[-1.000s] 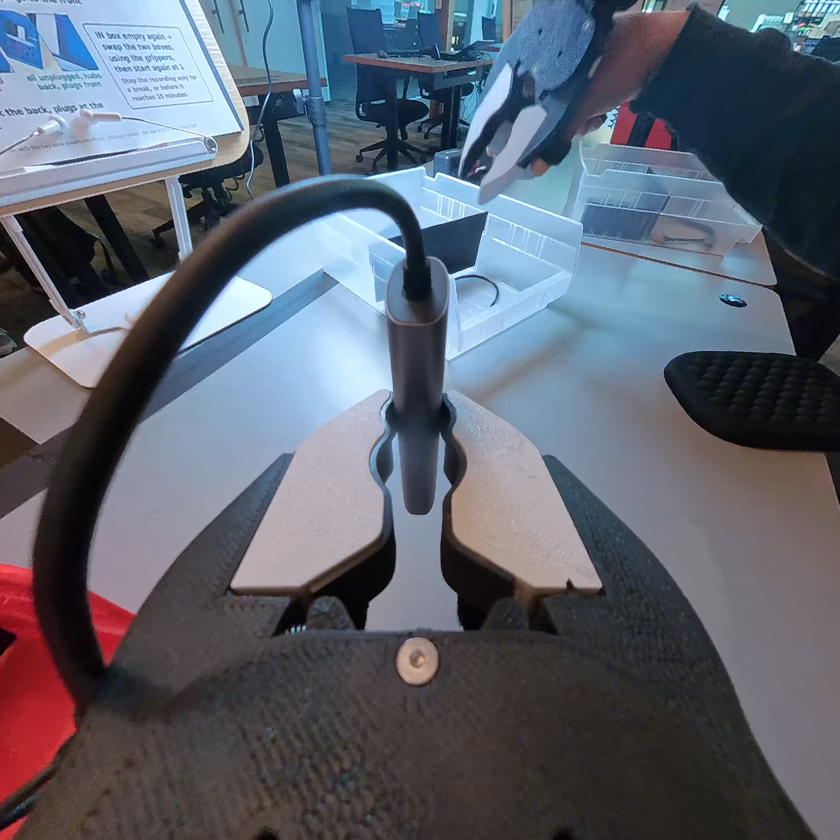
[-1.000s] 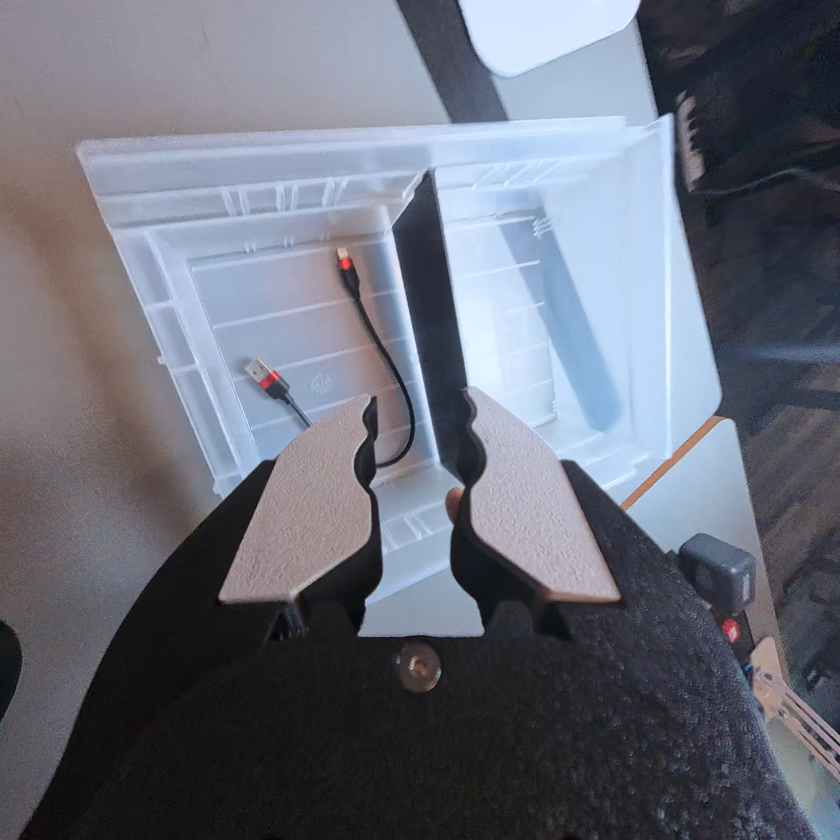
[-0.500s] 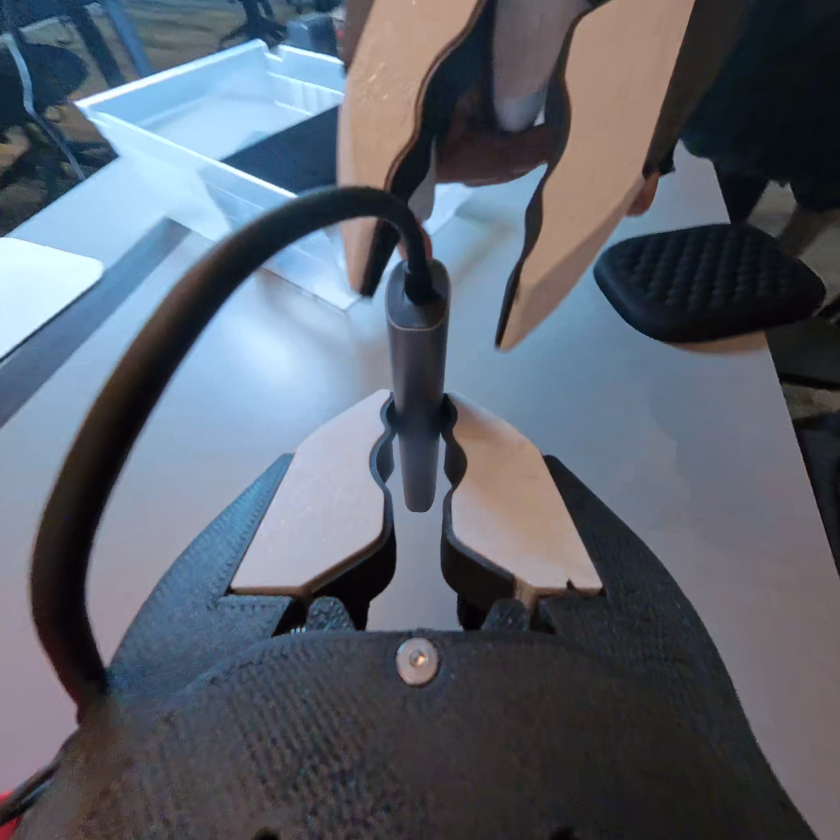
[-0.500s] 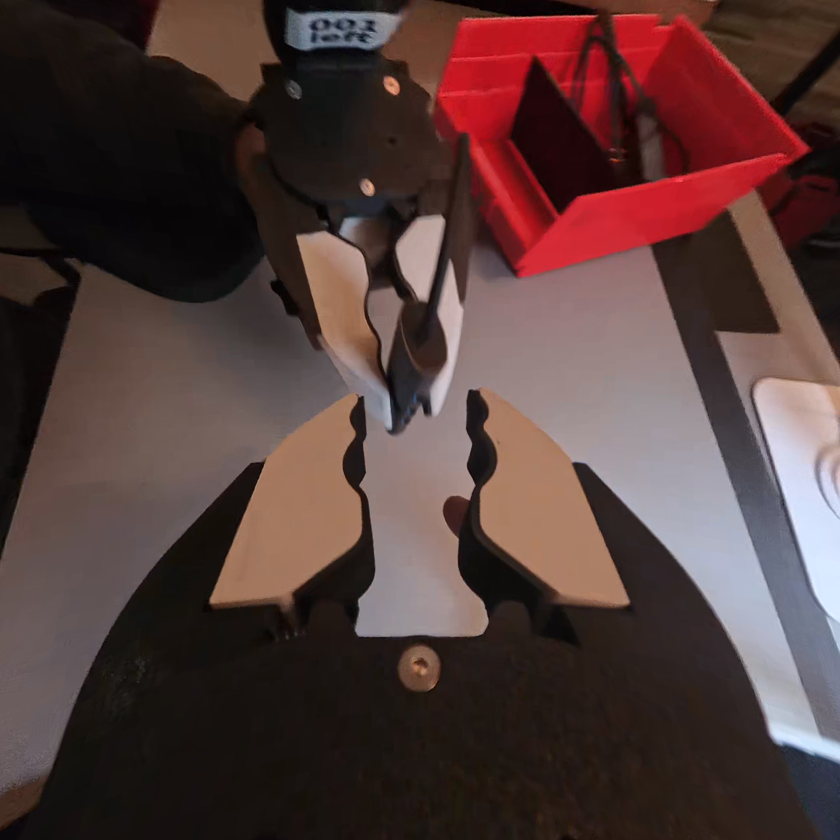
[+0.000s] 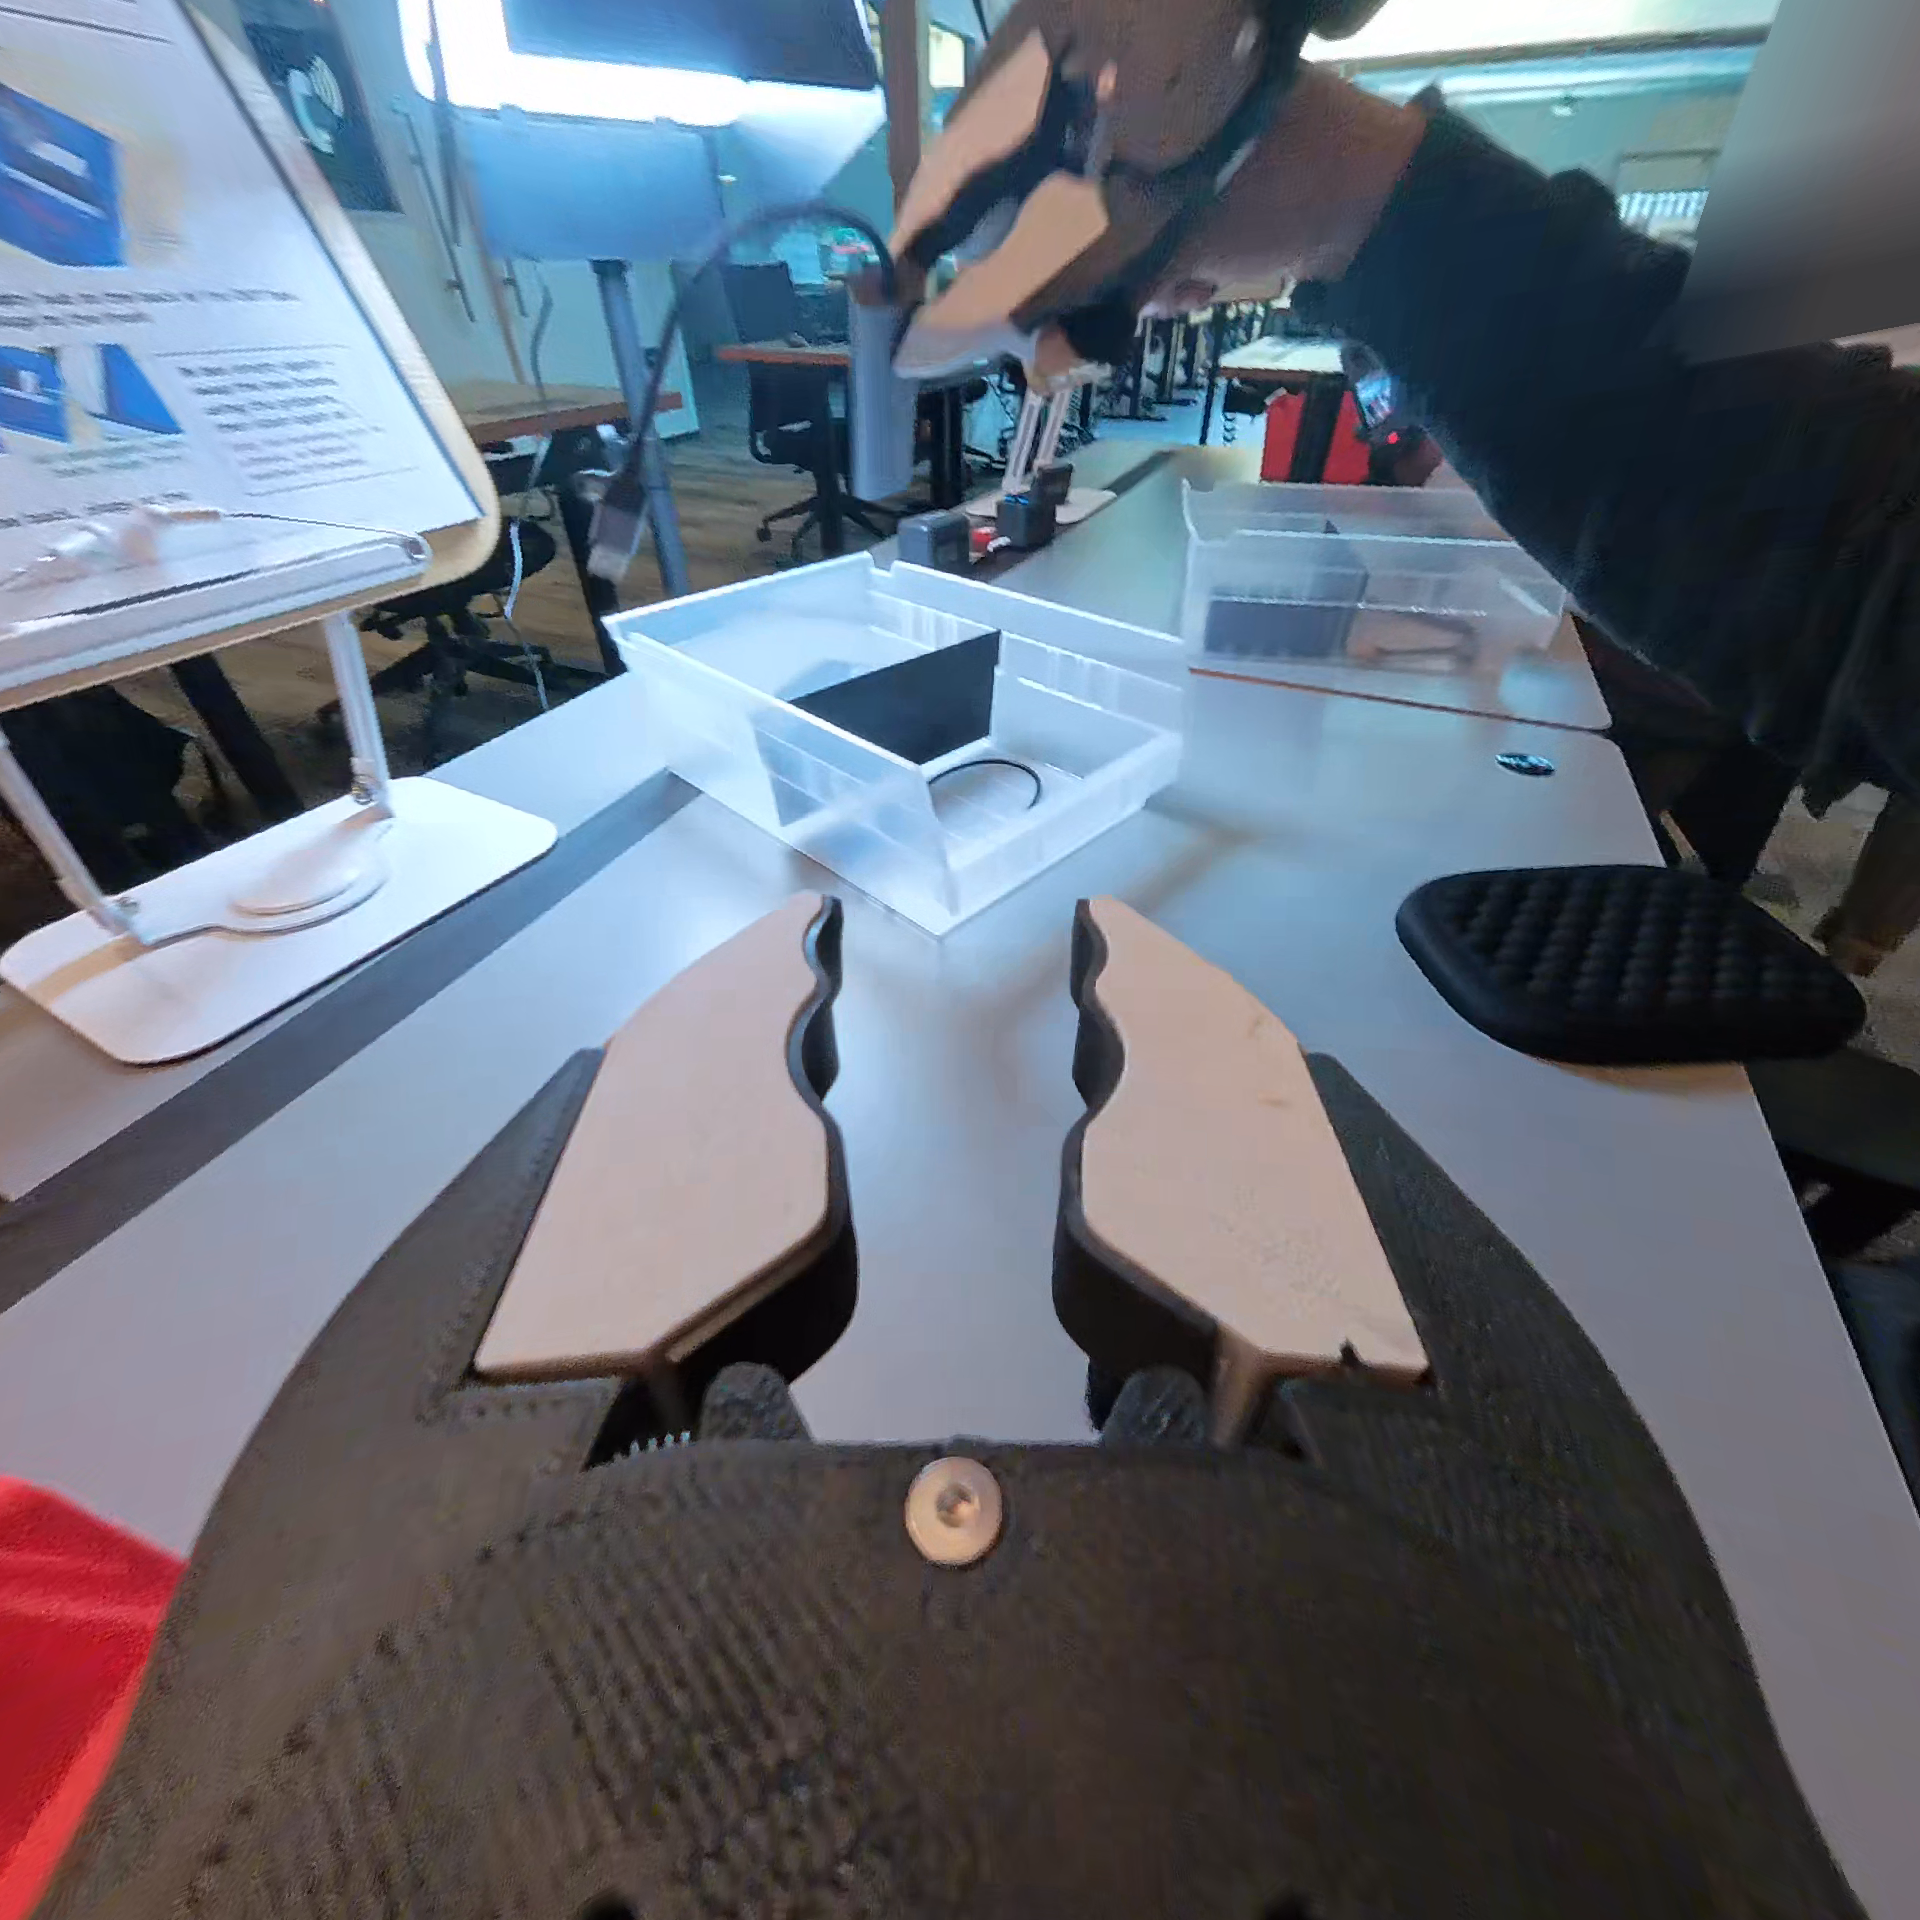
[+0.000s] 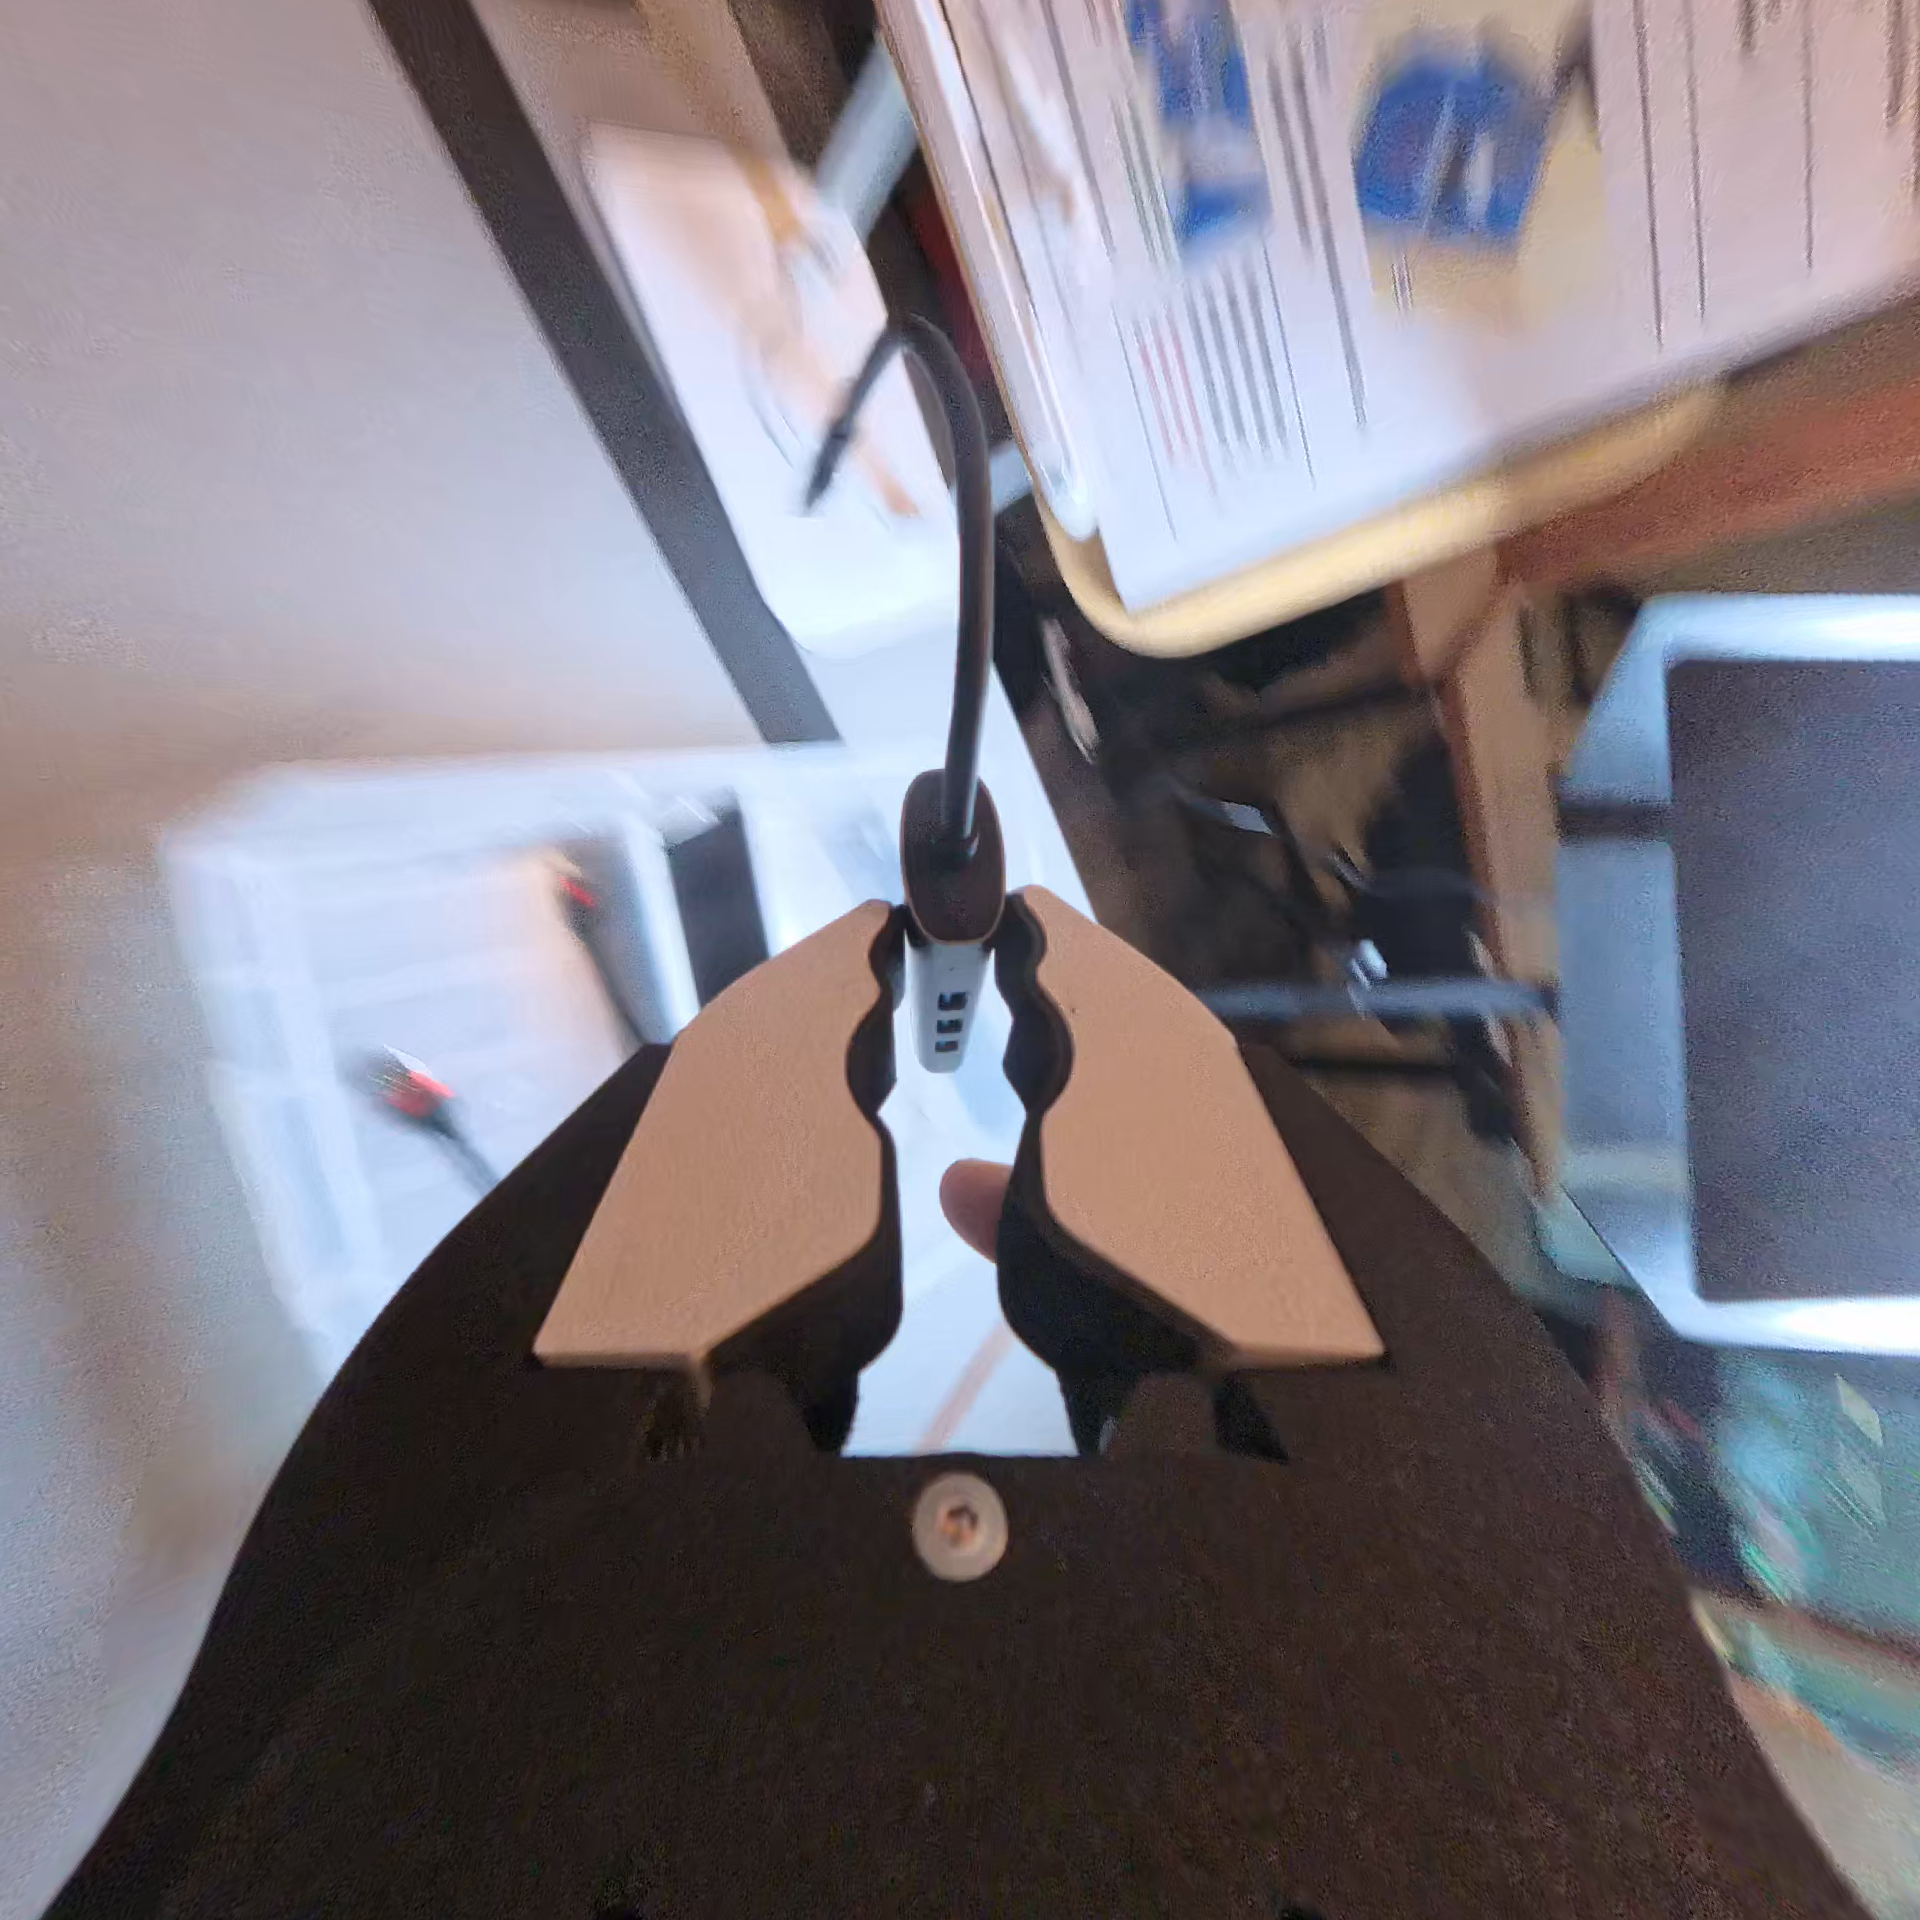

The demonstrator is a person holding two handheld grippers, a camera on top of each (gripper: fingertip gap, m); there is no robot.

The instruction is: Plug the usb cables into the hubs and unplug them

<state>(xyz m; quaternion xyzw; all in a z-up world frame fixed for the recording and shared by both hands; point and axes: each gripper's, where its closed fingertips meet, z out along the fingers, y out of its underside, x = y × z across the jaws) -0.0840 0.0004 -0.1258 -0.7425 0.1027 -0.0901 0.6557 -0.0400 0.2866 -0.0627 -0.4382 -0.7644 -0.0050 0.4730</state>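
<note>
The right gripper [image 6: 948, 914] is clamping the hub [image 6: 945, 971]; the left gripper [image 5: 951, 914] is gaping, empty. Lowering the hub into the clear bin [image 5: 1060, 821] wants a steady hand, minding its dangling cable [image 6: 966, 561].

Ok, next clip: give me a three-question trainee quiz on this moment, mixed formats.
1. True or false: the left gripper is clamped on the USB hub.
2. Multiple choice: where is the hub's own cable plug? A) hanging free in the air; B) lying in the clear bin; C) pushed into a socket.
3. Fill in: the right gripper grips the hub at the end where its ______ comes out.

Key: 1 false, its jaws stand apart with only bare table between them. 2 A. 3 cable.
</note>
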